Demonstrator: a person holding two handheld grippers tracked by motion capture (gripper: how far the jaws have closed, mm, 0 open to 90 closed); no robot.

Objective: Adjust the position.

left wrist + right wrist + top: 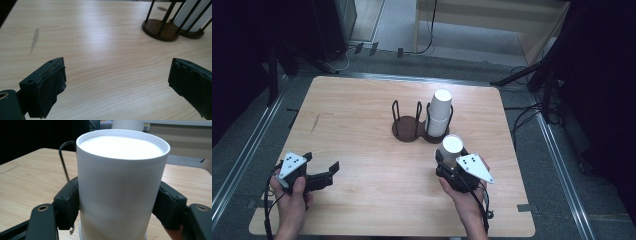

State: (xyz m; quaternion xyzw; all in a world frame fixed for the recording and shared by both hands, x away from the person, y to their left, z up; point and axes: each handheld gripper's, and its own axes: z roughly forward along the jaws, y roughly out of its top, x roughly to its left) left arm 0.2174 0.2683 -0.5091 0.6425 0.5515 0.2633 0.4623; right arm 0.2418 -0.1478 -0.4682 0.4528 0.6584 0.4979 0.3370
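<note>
The right gripper (451,161) is clamping its jaws on an upside-down white cup (120,187), probably bound for the empty rack (407,127) ring; the left gripper (319,172) is idling, jaws apart, above the desk (362,115).

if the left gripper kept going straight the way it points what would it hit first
Probably the dark wire cup holder, at its empty ring. The left gripper has open fingers over bare table, though depth is hard to judge.

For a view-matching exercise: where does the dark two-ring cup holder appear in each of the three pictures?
High view: the cup holder stands at table centre, a white cup stack in its right ring.
Left gripper view: top right corner.
Right gripper view: one wire loop peeks left of the held cup.
Shared landmark: the wooden table.
</note>
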